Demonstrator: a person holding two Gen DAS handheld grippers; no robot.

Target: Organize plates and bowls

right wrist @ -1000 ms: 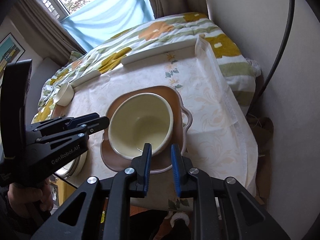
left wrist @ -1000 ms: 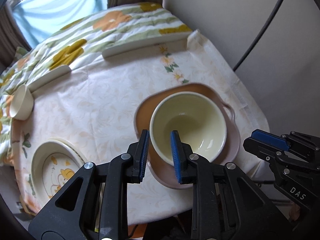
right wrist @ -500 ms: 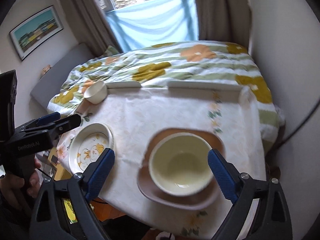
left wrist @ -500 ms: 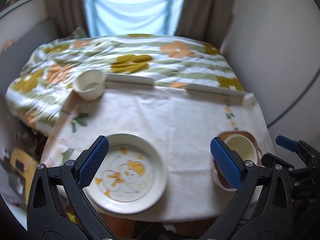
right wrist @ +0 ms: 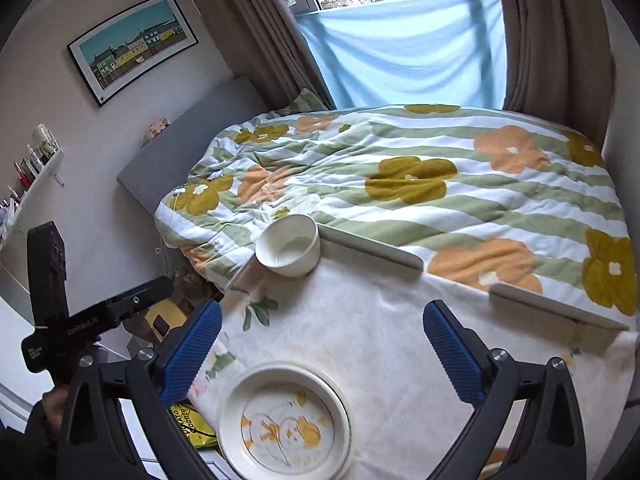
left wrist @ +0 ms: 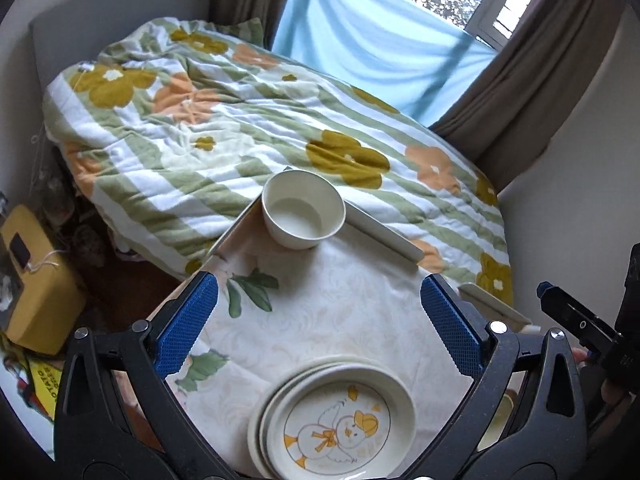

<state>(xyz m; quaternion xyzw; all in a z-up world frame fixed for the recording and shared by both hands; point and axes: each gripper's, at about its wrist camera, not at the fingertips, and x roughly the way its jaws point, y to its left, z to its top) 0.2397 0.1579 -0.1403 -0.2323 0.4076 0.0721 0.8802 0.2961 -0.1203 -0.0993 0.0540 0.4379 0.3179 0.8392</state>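
Home bedroom: quilted bed (right wrist: 420, 184), curtains (right wrist: 548, 32).

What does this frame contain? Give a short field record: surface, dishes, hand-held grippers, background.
surface: table under a pale floral cloth, against a bed
dishes: small white bowl at the table's far corner; stack of duck-print plates at the near edge
left hand-held gripper: open, holding nothing
right hand-held gripper: open, holding nothing
background: flowered striped quilt, blue cloth over the window, framed picture
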